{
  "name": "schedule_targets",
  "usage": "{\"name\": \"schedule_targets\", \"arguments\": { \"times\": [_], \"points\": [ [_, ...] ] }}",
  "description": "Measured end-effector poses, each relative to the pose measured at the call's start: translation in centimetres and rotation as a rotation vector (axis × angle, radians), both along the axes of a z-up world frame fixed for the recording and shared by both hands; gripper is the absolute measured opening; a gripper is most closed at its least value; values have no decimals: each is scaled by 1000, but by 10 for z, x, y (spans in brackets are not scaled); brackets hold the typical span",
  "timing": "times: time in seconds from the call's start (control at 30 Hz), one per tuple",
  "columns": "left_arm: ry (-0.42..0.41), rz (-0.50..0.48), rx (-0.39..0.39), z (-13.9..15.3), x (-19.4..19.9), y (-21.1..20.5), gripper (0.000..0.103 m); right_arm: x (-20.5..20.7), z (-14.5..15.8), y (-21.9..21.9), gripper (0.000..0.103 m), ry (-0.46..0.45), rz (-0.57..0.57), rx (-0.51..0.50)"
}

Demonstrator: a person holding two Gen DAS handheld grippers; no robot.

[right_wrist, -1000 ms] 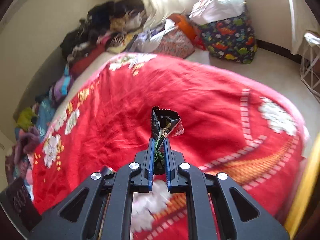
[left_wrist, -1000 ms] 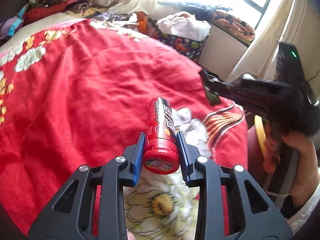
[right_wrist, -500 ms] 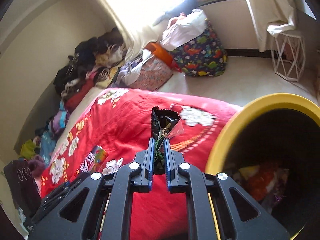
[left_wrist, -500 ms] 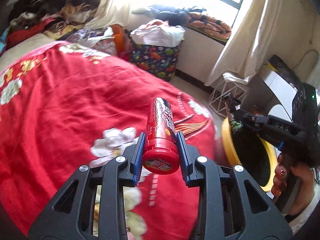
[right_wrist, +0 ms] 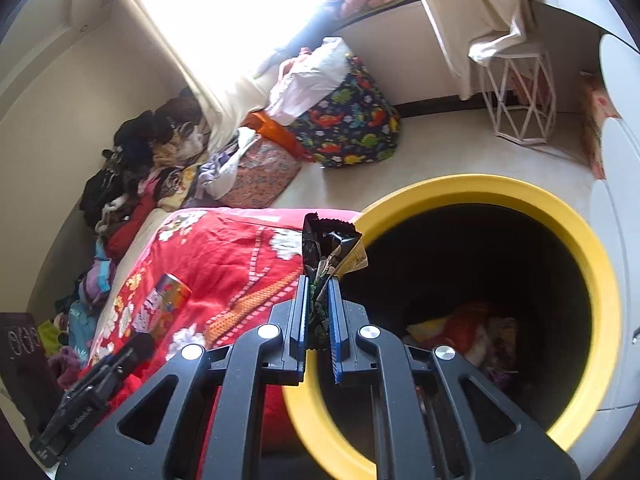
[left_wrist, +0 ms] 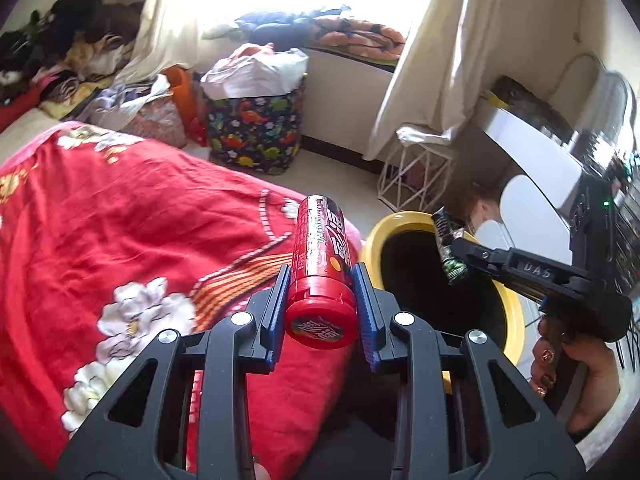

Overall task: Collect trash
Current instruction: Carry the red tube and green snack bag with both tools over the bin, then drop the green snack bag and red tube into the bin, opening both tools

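2 claws, both loaded. My left claw [left_wrist: 320,300] is clamped on a red snack tube [left_wrist: 322,264], pads pressing its sides near the capped end, tube pointing away over the near corner of the red floral blanket [left_wrist: 132,224]. My right claw [right_wrist: 319,312] is pinched nearly fully closed on a crumpled dark wrapper [right_wrist: 328,248], which sticks up past the pads, right at the rim of the yellow bin [right_wrist: 576,240]. Bin stands on the floor touching the bed's corner; colourful scraps lie at its bottom. Dinosaur-print bag [left_wrist: 256,132] sits beyond, under the window.
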State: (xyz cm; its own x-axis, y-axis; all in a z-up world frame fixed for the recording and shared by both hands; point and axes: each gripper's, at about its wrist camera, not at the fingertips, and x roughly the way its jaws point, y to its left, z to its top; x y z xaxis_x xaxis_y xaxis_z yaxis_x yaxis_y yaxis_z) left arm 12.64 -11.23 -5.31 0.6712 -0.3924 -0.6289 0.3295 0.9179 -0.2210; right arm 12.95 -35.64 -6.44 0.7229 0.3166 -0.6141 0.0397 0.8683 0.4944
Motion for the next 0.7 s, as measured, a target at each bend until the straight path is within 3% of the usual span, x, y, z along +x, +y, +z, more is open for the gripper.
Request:
{"name": "schedule_targets", "arguments": {
  "times": [0.3, 0.4, 0.7],
  "points": [
    [-3, -98, 26, -3, 3, -50, 24, -14, -13, -29, 10, 53, -74, -16],
    [6, -131, 33, -7, 5, -66, 24, -20, -19, -42, 15, 73, -100, 6],
    [55, -218, 42, -22, 16, -108, 25, -46, -24, -77, 51, 88, -203, 51]
  ]
}}
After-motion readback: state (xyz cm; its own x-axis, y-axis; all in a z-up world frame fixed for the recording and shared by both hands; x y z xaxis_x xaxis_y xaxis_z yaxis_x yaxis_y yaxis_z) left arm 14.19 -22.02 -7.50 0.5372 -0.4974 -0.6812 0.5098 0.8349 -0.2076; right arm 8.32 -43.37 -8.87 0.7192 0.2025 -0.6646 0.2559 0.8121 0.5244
